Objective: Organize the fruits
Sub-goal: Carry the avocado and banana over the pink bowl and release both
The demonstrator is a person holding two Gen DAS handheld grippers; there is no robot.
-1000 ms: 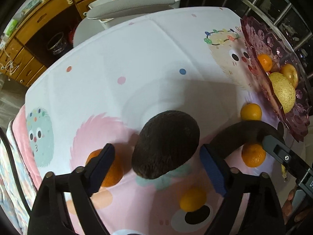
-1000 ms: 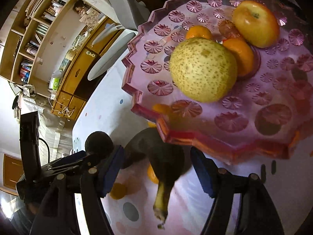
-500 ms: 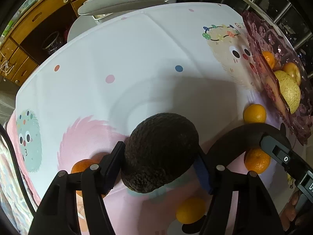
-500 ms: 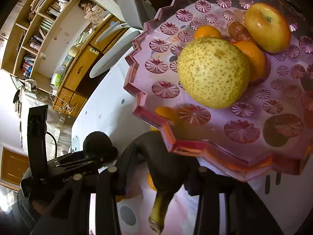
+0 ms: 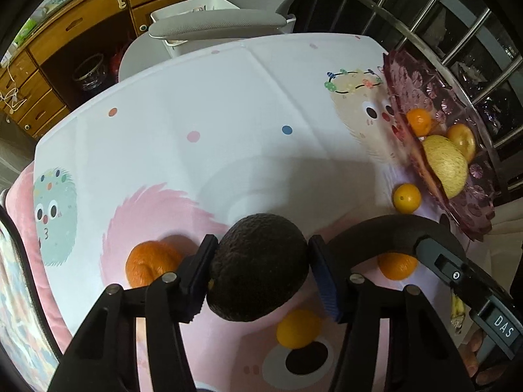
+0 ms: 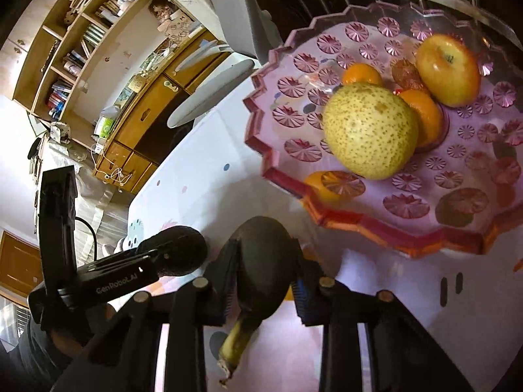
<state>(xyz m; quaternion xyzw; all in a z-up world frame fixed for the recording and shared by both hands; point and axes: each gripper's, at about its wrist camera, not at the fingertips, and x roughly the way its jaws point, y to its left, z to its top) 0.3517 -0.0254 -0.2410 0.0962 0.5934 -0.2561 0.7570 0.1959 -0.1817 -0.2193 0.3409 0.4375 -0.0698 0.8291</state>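
On the cartoon-print tablecloth [image 5: 228, 137]: several fruits are seen loose, among them three oranges [image 5: 148, 263] [image 5: 406, 197] [image 5: 299, 328].
Left gripper [image 5: 260, 276]: jaws are closing, both pads already pressed on a dark avocado [image 5: 258, 268], which appears lifted just clear of the cloth.
Right gripper [image 6: 263, 289]: jaws are closing on a blackened banana [image 6: 261, 271]; the pads are seen against its sides, the yellow stem hanging below.
Destination: a pink cut-glass fruit plate [image 6: 359, 222] near the table's edge, already holding a speckled pear [image 6: 369, 130], an apple [image 6: 447, 68] and oranges.
Risk, banana: overripe flesh is judged likely to be crushed by further closing.
Risk, avocado: the rounded skin may slip between flat pads.
Risk, plate: the raised rim could be struck, or piled fruit dislodged, if either item is set down carelessly.
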